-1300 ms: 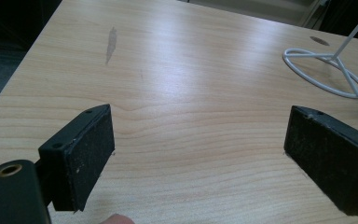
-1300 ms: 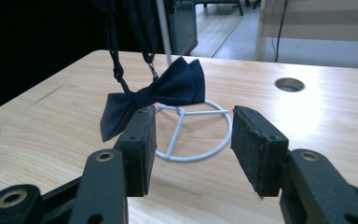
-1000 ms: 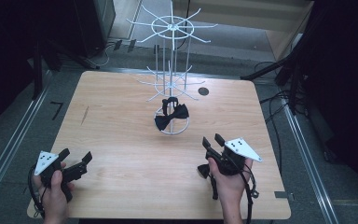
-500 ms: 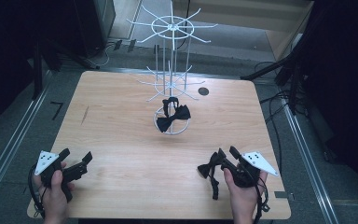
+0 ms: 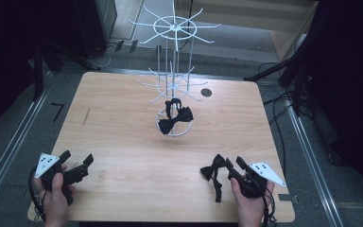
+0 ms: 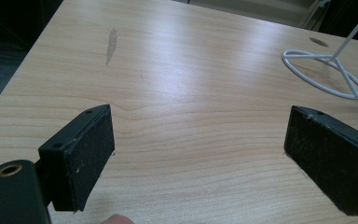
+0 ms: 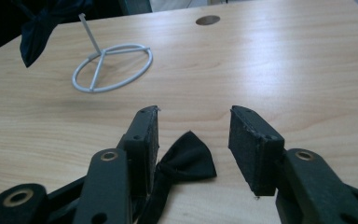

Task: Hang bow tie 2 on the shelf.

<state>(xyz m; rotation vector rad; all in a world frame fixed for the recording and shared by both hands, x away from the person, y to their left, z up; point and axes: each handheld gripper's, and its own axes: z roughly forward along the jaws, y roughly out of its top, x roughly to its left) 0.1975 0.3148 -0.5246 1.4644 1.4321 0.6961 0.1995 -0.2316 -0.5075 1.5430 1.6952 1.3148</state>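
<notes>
Since a second ago, my right gripper (image 5: 230,166) has dropped nearer and lower onto the loose bow tie (image 5: 213,169); its half-open jaws straddle it without pinching. One bow tie (image 5: 176,119) hangs on the rack (image 5: 172,61). My left gripper (image 5: 78,163) gapes, holding nothing.

Matt black cloth bow tie (image 7: 186,161), smooth wood-grain table (image 5: 123,142), white wire stand (image 5: 172,85)
</notes>
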